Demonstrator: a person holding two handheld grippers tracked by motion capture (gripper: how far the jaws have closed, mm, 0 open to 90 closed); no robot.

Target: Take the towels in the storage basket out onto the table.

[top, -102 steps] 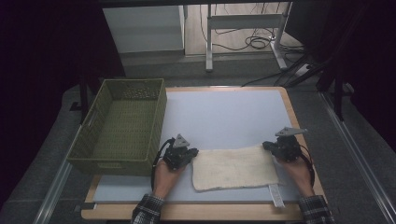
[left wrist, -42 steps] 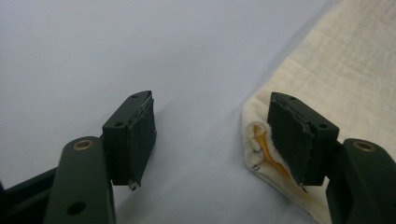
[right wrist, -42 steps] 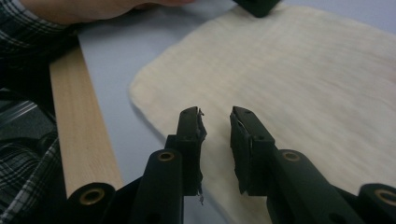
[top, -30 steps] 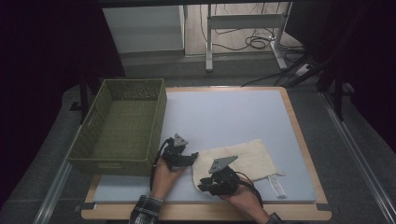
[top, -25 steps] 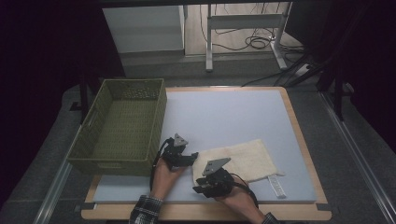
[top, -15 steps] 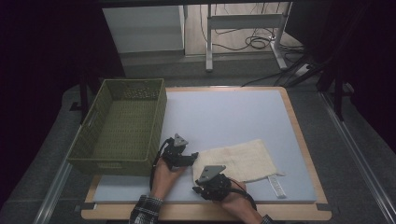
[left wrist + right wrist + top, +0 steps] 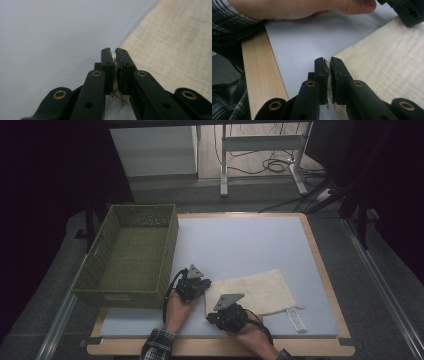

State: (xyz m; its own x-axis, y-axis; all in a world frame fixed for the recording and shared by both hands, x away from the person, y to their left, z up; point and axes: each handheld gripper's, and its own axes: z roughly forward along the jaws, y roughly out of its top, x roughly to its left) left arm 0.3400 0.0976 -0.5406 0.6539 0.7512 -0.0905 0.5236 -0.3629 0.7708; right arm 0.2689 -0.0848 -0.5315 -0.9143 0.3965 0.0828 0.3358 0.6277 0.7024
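Note:
A cream cloth [image 7: 260,292] lies folded on the pale blue mat [image 7: 250,245], near the front. My left gripper [image 7: 204,286] sits at the cloth's far left corner. Its jaws have just been closing, and in the left gripper view they [image 7: 114,53] stand shut with the cloth [image 7: 175,50] edge pinched between them. My right gripper [image 7: 212,316] is at the cloth's near left corner. Its jaws have also just been closing and are shut [image 7: 328,62] on the cloth [image 7: 387,55] corner. The left hand [image 7: 299,10] and left gripper [image 7: 404,12] show across the top of the right gripper view.
A green woven basket [image 7: 172,240] stands on the mat's left side, close beside the left hand. A white strip [image 7: 297,320] lies by the cloth's near right corner. The table's wooden front edge [image 7: 259,70] runs just behind the right gripper.
The cloth, earlier spread wide between both grippers, now lies folded and shorter. My right gripper has crossed from its right end to its near left corner. The left hand kept still.

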